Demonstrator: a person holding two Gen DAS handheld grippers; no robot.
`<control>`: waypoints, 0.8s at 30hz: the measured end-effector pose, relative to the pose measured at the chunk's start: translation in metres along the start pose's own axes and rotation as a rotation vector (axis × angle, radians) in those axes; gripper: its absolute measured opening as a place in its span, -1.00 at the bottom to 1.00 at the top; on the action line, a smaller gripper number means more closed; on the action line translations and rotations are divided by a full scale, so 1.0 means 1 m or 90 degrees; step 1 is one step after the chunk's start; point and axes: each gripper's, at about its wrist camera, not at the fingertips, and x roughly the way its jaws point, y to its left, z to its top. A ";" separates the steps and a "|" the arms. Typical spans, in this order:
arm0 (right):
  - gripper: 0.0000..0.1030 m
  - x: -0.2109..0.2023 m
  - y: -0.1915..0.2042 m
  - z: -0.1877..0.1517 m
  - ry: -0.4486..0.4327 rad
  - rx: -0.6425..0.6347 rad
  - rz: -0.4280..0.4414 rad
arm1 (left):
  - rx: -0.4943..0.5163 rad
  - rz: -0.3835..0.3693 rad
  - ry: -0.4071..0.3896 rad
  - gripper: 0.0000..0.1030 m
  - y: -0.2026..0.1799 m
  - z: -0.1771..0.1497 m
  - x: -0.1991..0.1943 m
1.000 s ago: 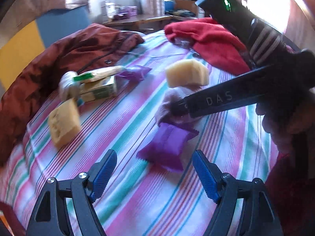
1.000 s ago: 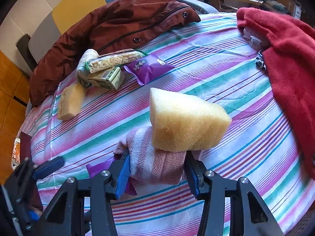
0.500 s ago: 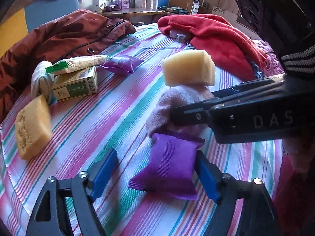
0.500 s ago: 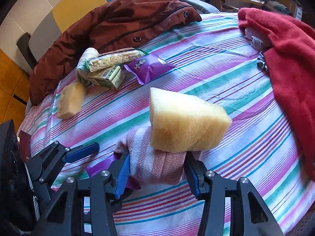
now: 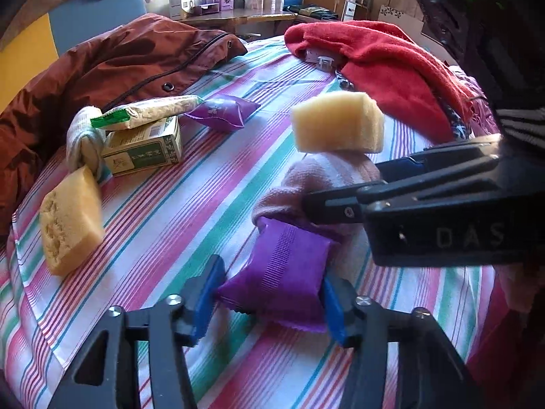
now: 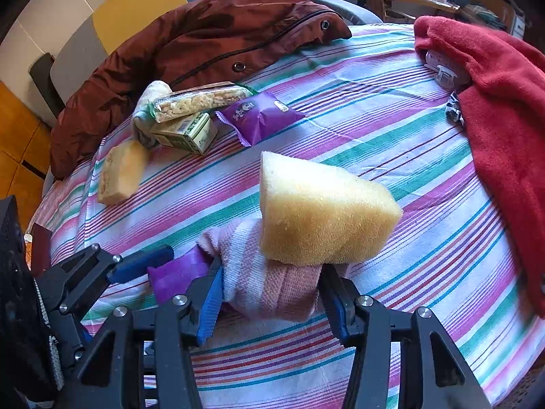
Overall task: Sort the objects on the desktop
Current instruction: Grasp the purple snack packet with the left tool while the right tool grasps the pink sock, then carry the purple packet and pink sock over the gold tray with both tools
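My left gripper is shut on a purple snack packet lying on the striped tablecloth; the packet also shows in the right wrist view. My right gripper is shut on a rolled pink sock, with a yellow sponge resting on top of it. In the left wrist view the sock and sponge sit just behind the packet, with the right gripper's finger across them.
At the far left lie a second sponge, a green box, a cereal bar, a white sock and another purple packet. A brown jacket and a red towel border the table.
My left gripper moved forward onto the purple packet and closed its jaws on it. My right gripper stayed still, holding the sock.
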 end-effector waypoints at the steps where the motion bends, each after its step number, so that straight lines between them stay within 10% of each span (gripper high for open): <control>1: 0.04 0.000 0.001 0.000 0.000 -0.003 -0.002 | 0.004 0.004 0.000 0.04 -0.002 -0.003 -0.002; 24: -0.12 -0.017 0.078 -0.025 -0.039 -0.203 0.125 | -0.153 0.052 -0.109 0.03 0.008 -0.101 -0.104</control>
